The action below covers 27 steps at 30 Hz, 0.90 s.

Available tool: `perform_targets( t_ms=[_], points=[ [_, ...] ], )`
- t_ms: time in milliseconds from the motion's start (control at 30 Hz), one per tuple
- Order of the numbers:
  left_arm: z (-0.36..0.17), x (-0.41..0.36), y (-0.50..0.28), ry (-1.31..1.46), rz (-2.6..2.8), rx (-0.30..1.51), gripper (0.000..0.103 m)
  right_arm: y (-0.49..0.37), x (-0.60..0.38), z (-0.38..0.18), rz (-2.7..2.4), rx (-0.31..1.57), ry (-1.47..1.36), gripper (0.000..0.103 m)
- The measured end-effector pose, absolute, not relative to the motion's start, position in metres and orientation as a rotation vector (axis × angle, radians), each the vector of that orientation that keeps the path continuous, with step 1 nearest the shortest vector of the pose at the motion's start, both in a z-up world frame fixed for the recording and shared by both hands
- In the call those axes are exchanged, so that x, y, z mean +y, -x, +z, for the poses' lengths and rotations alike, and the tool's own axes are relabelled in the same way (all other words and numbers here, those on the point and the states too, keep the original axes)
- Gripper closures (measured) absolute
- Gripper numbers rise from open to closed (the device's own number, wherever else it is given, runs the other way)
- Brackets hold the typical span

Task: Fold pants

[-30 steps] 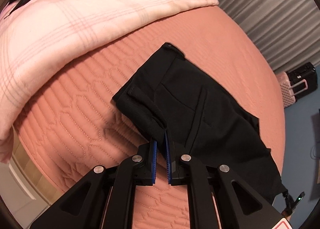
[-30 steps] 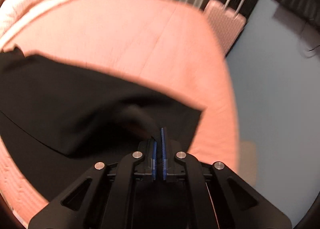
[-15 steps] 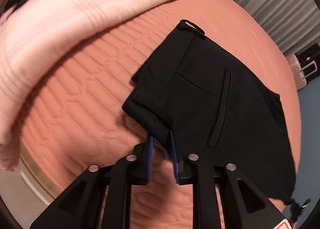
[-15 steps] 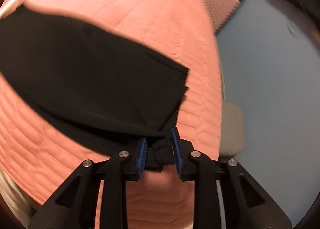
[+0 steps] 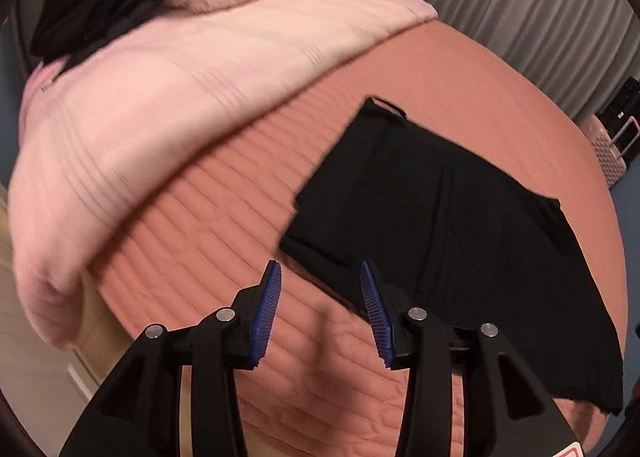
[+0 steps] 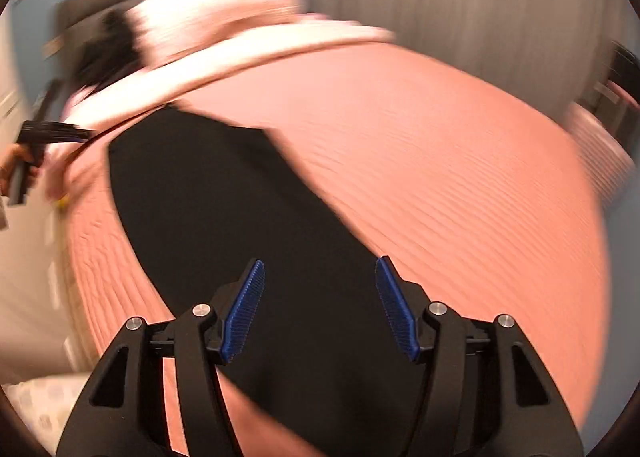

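The black pants (image 5: 452,225) lay flat on the salmon quilted bed (image 5: 248,193), folded into a compact slab, with the waistband and its belt loop at the end nearest the pink blanket (image 5: 168,97) and the leg ends running off toward the foot of the bed. That flat, squared lie suggested a fold had just been set down and the cloth left to settle under its own weight.

The left tongs (image 5: 320,297) stood wide apart with nothing between the blue pads (image 5: 267,307), hanging just beside the near corner of the waistband end, over bare quilt. The right tongs (image 6: 320,301) were likewise spread and empty, poised above the long dark leg section of the pants (image 6: 224,217); this view was smeared by motion, so I could not tell whether they touched the cloth.

With both tongs free, the garment seemed only partly folded: it was still long. A further fold, leg end brought up to the waistband, would probably want one grip at each corner.

A pile of dark clothing (image 5: 96,5) sat at the head of the bed, well apart.
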<state>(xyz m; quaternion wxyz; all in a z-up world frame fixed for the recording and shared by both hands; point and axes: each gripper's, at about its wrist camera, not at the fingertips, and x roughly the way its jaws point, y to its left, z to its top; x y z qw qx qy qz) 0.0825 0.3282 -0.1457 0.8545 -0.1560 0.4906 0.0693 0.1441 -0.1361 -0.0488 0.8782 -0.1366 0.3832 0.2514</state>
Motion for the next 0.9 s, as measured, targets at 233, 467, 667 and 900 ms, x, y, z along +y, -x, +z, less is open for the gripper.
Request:
perform_targets(
  t_ms=[233,467,667,900],
  points=[
    [-0.185,0.287,-0.085,0.212,0.163,1.043,0.062,-0.272,-0.025,-0.079,0.595,0.888,0.345,0.046],
    [-0.185,0.303,-0.089,0.281,0.177,0.970,0.054,-0.330,0.006,-0.114,0.630,0.989,0.381,0.056],
    [-0.182,0.306,-0.123,0.263,0.183,0.922,0.053,-0.359,-0.020,-0.125,0.590,1.025,0.143,0.071],
    [-0.174,0.316,-0.121,0.163,0.245,0.972,0.048,-0.330,-0.067,-0.085,0.503,0.914,-0.013,0.059]
  ],
)
